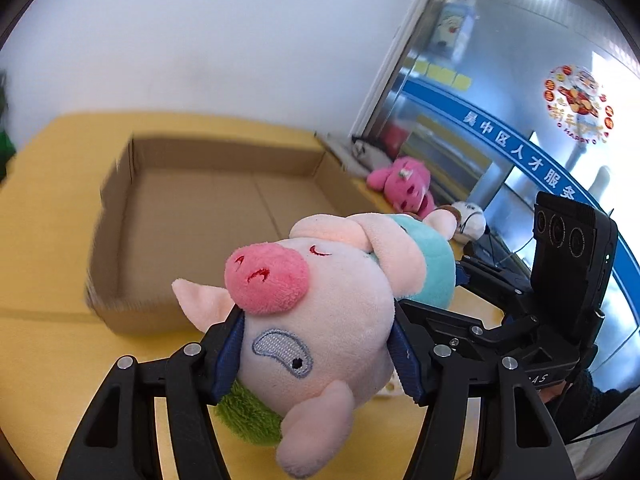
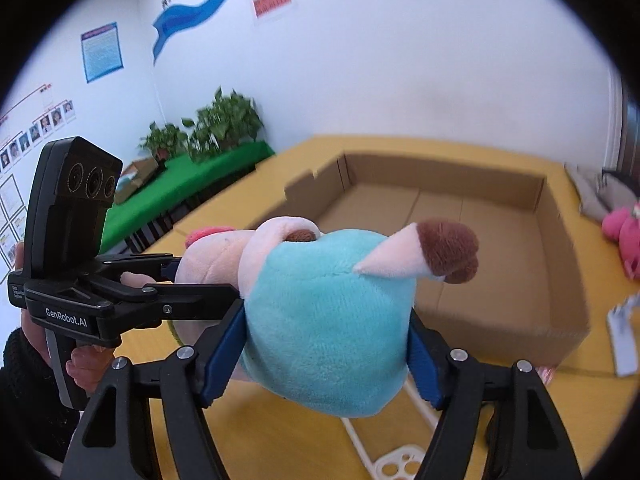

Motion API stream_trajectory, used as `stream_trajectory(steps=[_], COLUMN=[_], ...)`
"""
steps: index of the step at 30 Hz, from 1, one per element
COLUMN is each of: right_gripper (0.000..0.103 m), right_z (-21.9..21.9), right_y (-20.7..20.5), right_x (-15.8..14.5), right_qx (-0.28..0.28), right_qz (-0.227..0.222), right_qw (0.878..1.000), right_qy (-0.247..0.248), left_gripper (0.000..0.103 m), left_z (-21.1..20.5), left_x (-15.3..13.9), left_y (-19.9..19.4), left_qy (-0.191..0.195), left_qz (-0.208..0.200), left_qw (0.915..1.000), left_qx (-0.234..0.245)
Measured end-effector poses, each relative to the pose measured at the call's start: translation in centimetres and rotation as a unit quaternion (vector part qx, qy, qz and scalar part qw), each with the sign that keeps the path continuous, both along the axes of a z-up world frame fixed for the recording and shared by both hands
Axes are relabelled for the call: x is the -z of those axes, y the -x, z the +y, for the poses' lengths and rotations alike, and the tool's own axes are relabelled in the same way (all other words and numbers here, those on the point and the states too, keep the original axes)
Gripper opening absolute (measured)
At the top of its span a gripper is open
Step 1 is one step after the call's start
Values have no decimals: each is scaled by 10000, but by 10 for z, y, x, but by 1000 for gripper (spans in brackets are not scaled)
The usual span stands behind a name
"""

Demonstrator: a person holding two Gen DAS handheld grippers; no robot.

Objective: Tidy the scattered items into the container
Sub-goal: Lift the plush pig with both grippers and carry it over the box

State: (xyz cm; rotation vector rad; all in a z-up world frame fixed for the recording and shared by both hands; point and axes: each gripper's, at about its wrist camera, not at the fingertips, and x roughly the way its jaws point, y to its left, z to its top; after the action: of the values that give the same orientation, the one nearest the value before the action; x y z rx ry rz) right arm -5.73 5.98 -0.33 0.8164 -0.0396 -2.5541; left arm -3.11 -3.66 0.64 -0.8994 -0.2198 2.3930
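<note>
The pig toy (image 1: 320, 320) is gripped at both ends: its head is clamped by the left gripper (image 1: 316, 344), its teal body by the right gripper (image 2: 328, 344). It is held lengthwise between them, above the table (image 1: 40, 352). The cardboard box (image 1: 208, 208) lies just beyond, on the far side, with nothing seen inside.

Both grippers, the left gripper (image 1: 316, 344) and the right gripper (image 2: 326, 344), are built of black plastic bars joined by silver screws, and blue pads (image 1: 228, 354) are fixed inside the fingers. White "GenRobot.AI" lettering is printed on the left one's black body, seen in the right wrist view. A bare hand (image 2: 86, 364) and a dark knitted sleeve (image 2: 24, 376) are seen on its handle.
</note>
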Motion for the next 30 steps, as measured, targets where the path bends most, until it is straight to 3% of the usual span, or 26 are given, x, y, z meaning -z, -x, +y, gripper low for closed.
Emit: stream_trajectory(steps=[6,9,14,18,24,30], right_gripper=[72,72,72,72,71,70], right_z=[-2,-3,-6,-7,-2,-6], right_y=[24,43,78,114,189,257], right_x=[-92,-138,-199,-233,-246,-216], right_qx=[-20,-8,-12,33,160,163], right_qz=[960,1341,1698,1821,1639,1274], right_qw=[9954,9910,9855,9833,9859,9910], right_qy=[-3,1,-27,-6,300,370], left_gripper=[69,69,69,69,69,69], left_z=[-1,-5,-16,-25,-30,-40], left_x=[-102,-147,-203,-239,-260,-228], left_y=[26,47,80,121,185,252], left_qy=[439,488,481,400,677,642], left_qz=[1132,1457,1849,1790,1710,1293], left_qw=[9926,9881,9816,9830,9828,9888], left_qx=[32,27,-59,-30,-160,-372])
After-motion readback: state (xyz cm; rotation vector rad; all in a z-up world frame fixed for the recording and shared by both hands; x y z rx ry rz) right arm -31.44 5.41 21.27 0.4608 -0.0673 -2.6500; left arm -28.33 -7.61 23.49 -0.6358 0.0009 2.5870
